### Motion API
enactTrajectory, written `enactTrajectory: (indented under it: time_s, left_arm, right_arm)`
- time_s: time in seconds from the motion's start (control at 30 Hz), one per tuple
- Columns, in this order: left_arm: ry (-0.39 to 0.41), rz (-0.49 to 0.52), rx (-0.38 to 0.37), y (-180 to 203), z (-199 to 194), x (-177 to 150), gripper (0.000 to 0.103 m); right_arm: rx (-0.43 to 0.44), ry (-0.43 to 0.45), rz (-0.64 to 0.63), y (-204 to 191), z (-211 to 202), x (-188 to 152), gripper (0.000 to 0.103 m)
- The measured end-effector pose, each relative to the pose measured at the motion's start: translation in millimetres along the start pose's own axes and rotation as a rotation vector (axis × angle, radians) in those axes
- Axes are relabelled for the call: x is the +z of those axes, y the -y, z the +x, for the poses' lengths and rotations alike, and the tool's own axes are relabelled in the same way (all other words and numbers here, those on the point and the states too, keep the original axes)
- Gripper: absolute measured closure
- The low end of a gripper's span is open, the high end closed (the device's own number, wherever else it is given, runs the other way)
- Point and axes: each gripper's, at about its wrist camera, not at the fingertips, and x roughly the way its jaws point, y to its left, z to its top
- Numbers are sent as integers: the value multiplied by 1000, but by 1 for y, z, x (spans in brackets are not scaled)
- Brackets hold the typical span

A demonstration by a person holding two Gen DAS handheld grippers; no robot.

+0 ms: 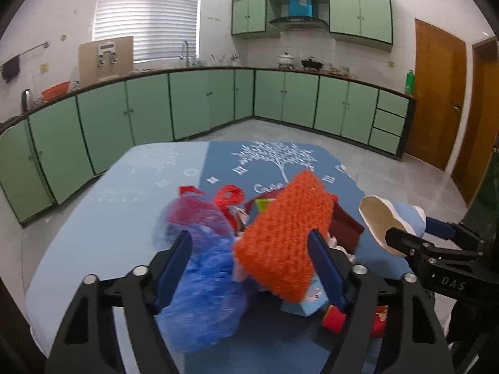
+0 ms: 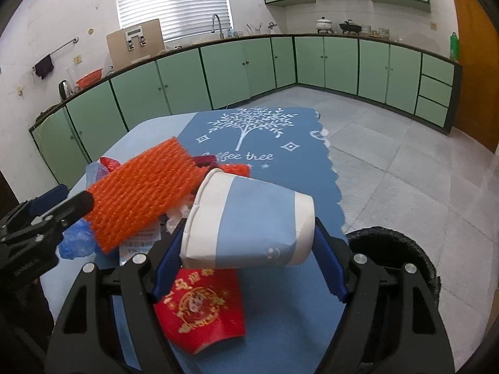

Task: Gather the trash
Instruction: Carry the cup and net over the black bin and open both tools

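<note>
Orange scrubber, left wrist view: knit pad (image 1: pixel 282 237) raised over the trash pile, touching the left gripper's (image 1: pixel 252 268) right finger only; grip state unclear.
Cup, right wrist view: paper cup (image 2: pixel 249 221) clamped sideways in the right gripper (image 2: pixel 249 258), long axis across fingers.
Bin: black bin (image 2: pixel 402 249) low right, right hand nearer.

We are in a home kitchen. We see green cabinets (image 1: pixel 149 109), a faucet (image 2: pixel 217 25), a range hood (image 1: pixel 298 21) and pots (image 2: pixel 324 24).

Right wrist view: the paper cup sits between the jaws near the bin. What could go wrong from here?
1. The paper cup is already creased at its rim; the right gripper may crush it or let it slip before reaching the black bin.
2. The orange scrubber looks caught by one edge and may drop.
</note>
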Motion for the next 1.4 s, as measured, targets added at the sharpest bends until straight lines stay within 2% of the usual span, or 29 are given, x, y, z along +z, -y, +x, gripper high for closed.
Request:
enactTrajectory:
  time_s: [0.1,0.17,0.23,0.53,0.73,1.1,1.4]
  left_arm:
    - [-25,14,-23,7,6,-2,58]
    - [-35,25,-38,12,8,-3,83]
    - [-32,37,-46,17,6,-4,90]
    - [43,57,-68,32,-22,7,93]
    - [79,84,-129,54,-36,18,93]
    - [27,175,-310,140,-11,15,93]
    - [-55,212,-371,202,35,9,93]
  right_arm:
    - [-5,2,-3,4,-3,0,29]
    - [-11,3,-1,6,-5,0,29]
    - [-17,7,2,10,-7,0,29]
    - [-40,57,31,30,-30,3,29]
    - [-91,97,68,60,-56,6,29]
    - [-233,123,137,138,-89,-2,29]
    - [-308,78,188,194,-74,-28,29]
